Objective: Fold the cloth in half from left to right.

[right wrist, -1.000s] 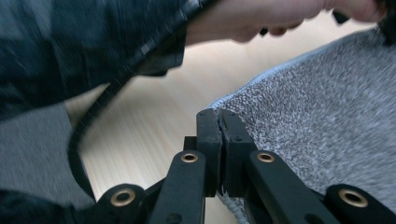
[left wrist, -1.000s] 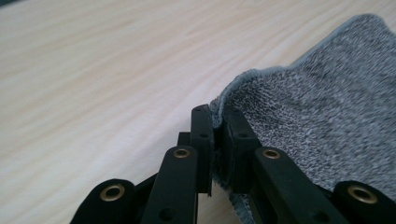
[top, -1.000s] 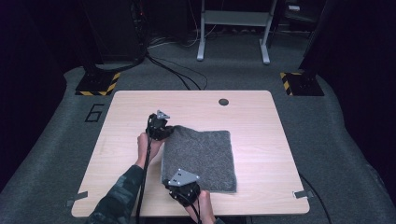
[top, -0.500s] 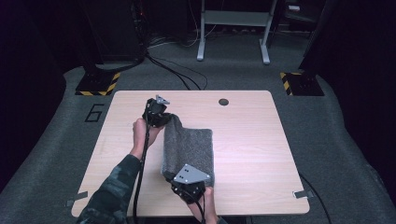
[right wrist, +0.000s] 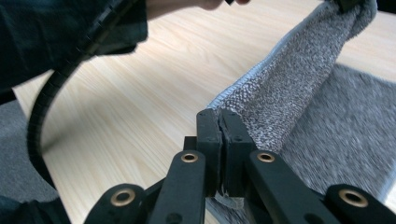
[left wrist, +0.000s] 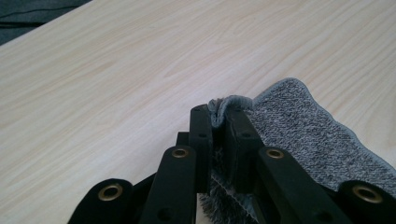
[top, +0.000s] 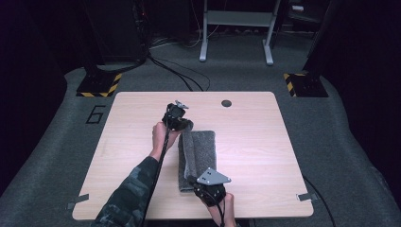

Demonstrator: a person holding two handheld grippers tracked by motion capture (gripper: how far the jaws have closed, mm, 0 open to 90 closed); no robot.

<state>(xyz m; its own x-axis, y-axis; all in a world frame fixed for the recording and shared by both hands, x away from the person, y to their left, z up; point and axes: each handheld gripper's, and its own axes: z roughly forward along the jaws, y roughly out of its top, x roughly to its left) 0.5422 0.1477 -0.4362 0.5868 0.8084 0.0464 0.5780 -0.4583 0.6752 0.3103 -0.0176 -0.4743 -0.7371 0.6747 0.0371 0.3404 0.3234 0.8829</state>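
Your left gripper (top: pixel 181 124) clamped on far corner of grey towel (top: pixel 198 150); jaws pinched tight on hem in left gripper view, cloth bunched between them (left wrist: pixel 223 109); your right gripper (top: pixel 197 184) clamped on near corner, jaws closed on edge (right wrist: pixel 219 114); towel lies mid-counter (top: pixel 265 142), folded lengthwise into narrow strip, held edge lifted over lower layer; right gripper view shows raised flap running from your jaws up to left gripper; dark round grommet (top: pixel 226 102) near far edge, well apart from towel.
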